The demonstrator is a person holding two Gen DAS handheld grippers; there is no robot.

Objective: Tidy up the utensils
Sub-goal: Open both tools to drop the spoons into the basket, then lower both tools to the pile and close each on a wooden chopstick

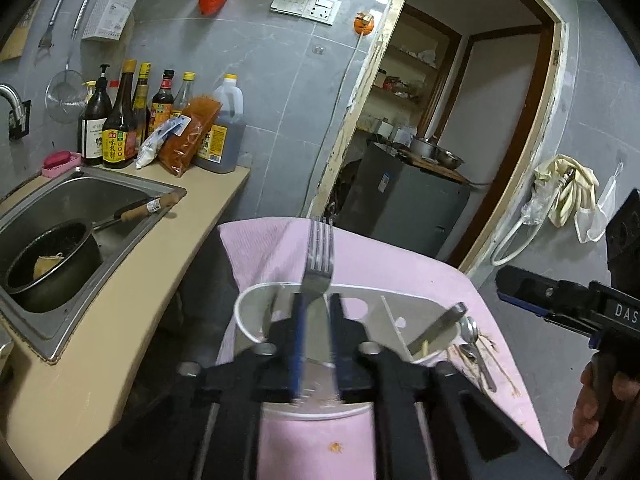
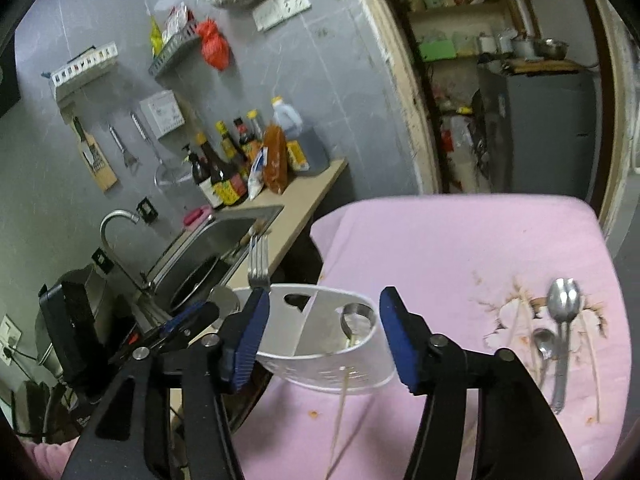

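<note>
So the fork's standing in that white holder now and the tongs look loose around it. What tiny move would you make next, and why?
Probably draw the left tongs straight back off the fork. Its handle already stands upright in the white holder, tines up, and the pads look slightly apart from it. Two spoons lie on the pink cloth beside the holder, and the right tongs are open.
</note>
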